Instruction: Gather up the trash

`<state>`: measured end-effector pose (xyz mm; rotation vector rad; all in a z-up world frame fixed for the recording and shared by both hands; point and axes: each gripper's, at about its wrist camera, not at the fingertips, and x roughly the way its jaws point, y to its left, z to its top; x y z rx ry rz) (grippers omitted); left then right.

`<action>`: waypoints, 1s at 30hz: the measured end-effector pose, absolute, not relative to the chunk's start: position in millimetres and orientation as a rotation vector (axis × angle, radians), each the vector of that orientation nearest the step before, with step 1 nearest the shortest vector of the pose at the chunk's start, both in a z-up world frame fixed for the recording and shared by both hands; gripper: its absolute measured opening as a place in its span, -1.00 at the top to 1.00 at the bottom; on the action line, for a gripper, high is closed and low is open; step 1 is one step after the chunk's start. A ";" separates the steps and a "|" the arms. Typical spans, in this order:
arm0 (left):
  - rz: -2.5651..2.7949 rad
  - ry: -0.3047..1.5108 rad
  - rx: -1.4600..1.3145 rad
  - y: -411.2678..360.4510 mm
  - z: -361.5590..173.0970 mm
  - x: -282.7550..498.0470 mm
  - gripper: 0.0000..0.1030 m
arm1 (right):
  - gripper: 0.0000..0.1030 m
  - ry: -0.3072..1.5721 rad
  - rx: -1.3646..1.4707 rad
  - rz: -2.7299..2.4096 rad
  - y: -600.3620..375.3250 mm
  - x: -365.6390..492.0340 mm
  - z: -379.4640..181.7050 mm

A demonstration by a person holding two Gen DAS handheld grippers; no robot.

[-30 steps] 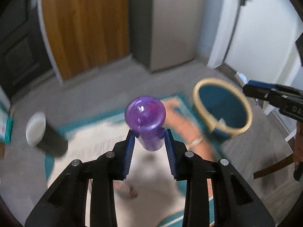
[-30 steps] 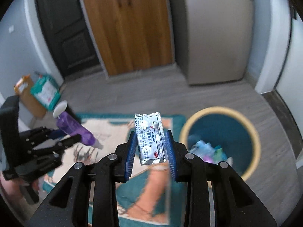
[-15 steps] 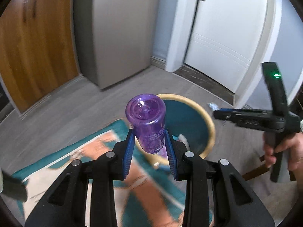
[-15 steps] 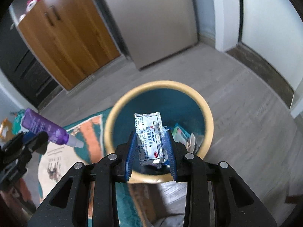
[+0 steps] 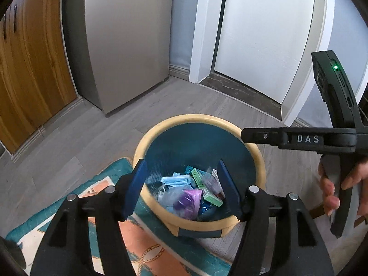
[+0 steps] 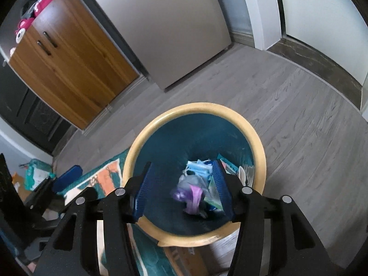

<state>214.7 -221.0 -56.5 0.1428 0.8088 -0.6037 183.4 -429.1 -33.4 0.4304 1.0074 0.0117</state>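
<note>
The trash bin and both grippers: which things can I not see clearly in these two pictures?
- Purple bottle: smeared by motion blur in the right wrist view.
- Trash bin: its floor is covered by trash; the left gripper fingers hide its near wall.
- Right gripper: its jaw gap cannot be read side-on in the left wrist view.
- Rug: cut off by the bottom edge.

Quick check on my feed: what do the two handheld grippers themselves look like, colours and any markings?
Both are matte black plastic. The left gripper and right gripper each carry two flat fingers faced with ribbed blue pads, with silver round bolts on the linkages. Seen side-on, the right gripper's body shows white "DAS" lettering and a green indicator light. No cables are visible.
</note>
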 end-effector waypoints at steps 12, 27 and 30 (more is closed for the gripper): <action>-0.559 0.770 0.120 -160.6 11.3 148.1 -0.52 | -0.30 0.970 0.352 -0.013 -394.2 111.6 28.8; -0.438 0.685 0.116 -122.3 42.3 72.5 -0.89 | -0.90 0.833 0.174 -0.096 -361.5 19.7 75.3; -0.431 0.691 0.080 -121.1 40.9 75.4 -0.89 | -0.90 0.841 0.147 -0.104 -355.8 20.4 72.8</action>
